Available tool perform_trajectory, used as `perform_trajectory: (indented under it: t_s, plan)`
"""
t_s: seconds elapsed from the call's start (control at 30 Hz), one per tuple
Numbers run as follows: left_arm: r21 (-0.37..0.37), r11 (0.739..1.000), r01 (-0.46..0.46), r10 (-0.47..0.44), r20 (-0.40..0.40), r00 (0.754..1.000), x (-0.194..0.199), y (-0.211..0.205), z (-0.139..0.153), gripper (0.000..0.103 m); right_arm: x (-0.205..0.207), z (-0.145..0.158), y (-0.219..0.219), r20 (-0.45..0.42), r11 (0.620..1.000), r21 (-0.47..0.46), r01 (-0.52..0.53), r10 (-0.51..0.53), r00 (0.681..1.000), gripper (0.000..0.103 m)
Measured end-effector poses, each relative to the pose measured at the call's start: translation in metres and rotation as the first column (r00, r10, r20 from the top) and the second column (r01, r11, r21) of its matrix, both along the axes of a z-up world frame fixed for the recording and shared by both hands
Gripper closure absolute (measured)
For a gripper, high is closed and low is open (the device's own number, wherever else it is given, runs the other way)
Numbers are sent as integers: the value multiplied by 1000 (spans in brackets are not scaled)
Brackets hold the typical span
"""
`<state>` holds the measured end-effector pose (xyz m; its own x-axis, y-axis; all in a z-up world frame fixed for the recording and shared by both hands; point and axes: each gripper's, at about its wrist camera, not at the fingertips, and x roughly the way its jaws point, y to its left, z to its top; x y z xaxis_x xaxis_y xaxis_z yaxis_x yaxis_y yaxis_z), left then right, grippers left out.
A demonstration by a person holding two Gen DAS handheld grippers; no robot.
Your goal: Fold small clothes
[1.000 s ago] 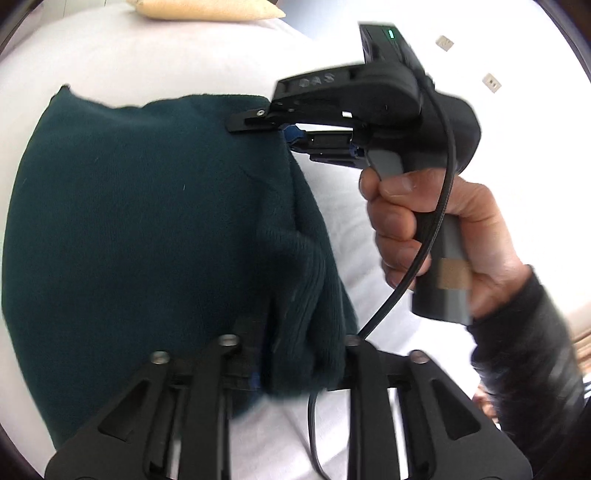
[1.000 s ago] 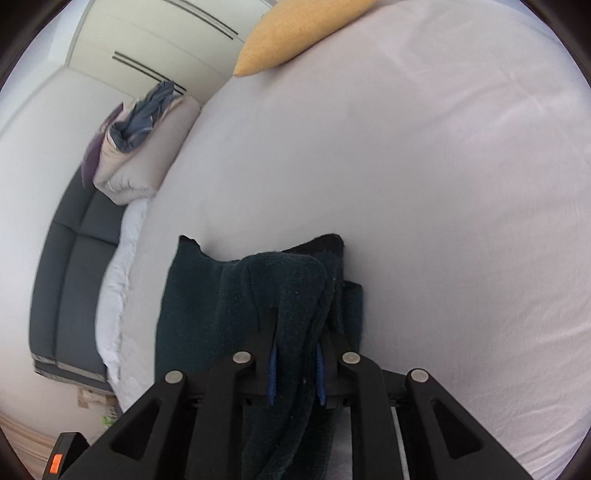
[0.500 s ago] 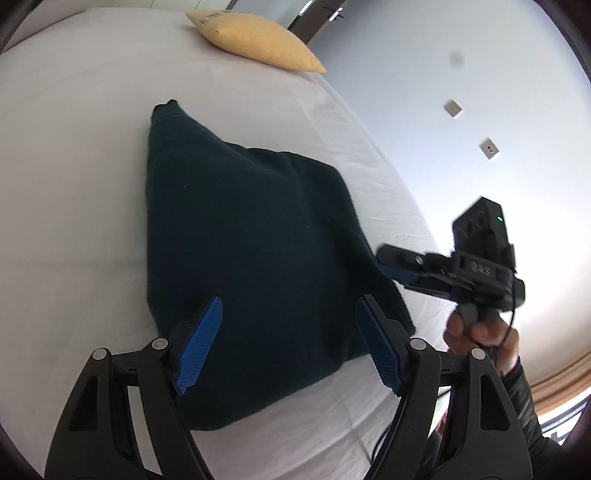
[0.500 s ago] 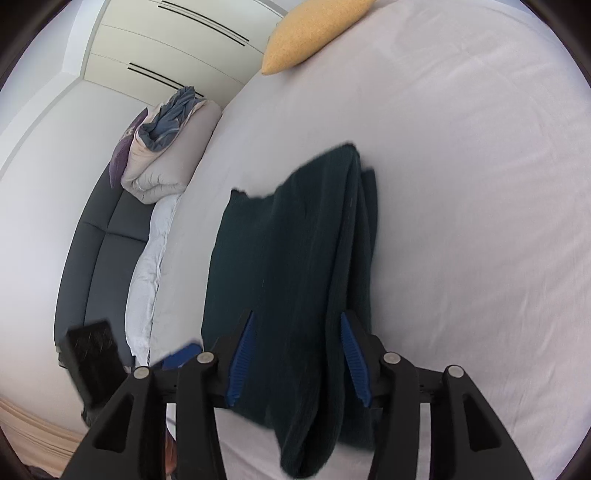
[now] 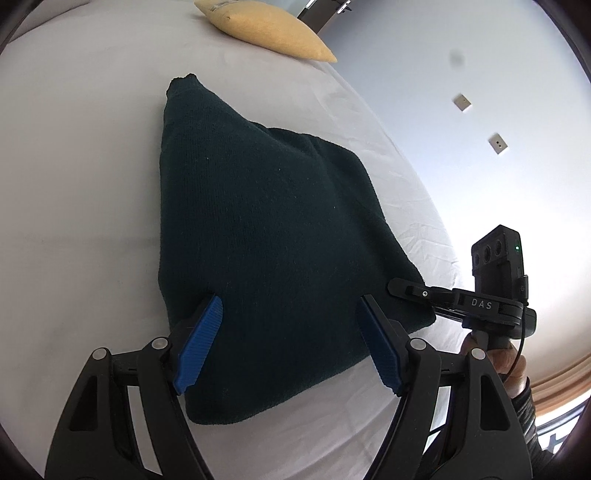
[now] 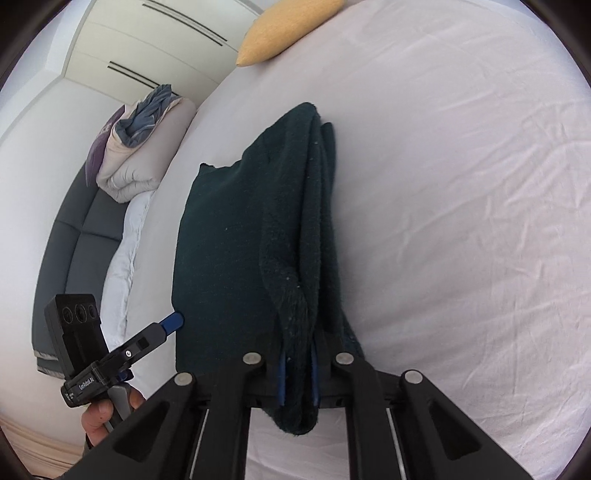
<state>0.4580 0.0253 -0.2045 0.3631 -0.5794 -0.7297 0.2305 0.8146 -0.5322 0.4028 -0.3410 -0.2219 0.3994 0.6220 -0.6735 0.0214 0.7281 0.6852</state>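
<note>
A dark green knitted garment (image 5: 258, 221) lies folded on the white bed sheet (image 5: 74, 184). My left gripper (image 5: 291, 299) hovers open over its near edge, and its blue pads (image 5: 201, 339) touch no cloth. In the right wrist view the garment (image 6: 221, 240) has a thick rolled fold (image 6: 306, 221) along its right side. My right gripper (image 6: 297, 354) is closing on the near end of that fold, with the cloth pinched between its pads. The left gripper (image 6: 173, 319) shows at the garment's left edge, and the right gripper (image 5: 406, 290) at its right corner.
A yellow pillow (image 5: 266, 29) lies at the far end of the bed. A bundled duvet with clothes on top (image 6: 144, 155) sits on a dark grey sofa (image 6: 74, 240) to the left. White wardrobe doors (image 6: 166, 44) stand behind. A person's hand (image 6: 99, 417) holds the left gripper.
The left gripper let go of the garment, opened wide and drew back. The right gripper released the fold, pulled back, then closed on its near end. The garment now lies flat.
</note>
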Motion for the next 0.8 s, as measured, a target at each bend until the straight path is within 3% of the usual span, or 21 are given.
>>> perform_trajectory:
  t_s: [0.13,0.23,0.3,0.4,0.47,0.63,0.7,0.8]
  plan:
    - [29,999,16,-15,-5,1000,-10,-13,-3,29,-6,-21,-10,-10,995,88,49,-48,999,94]
    - [33,999,25,-24,-13,1000,-8,-14,-14,29,-9,-47,-20,-8,971,219,91,-91,996,97]
    - [26,999,28,-28,-1,1000,-12,-16,-14,29,-9,-44,-19,7,967,239,85,-90,996,96]
    - [3,1000,16,-16,10,1000,-16,-9,-8,29,-9,-20,-15,39,980,181,78,-86,996,89]
    - [-13,1000,-3,4,28,1000,-17,-3,-4,29,-7,5,-11,89,992,86,95,-103,991,83]
    - [12,999,-29,28,93,995,-20,2,9,29,10,53,10,211,988,-88,124,-103,972,81]
    - [16,999,-29,27,96,995,-17,2,9,29,21,61,29,236,990,-120,80,-50,971,81]
    - [25,999,-27,24,93,995,-13,0,5,29,40,50,55,200,980,-199,-6,46,979,81]
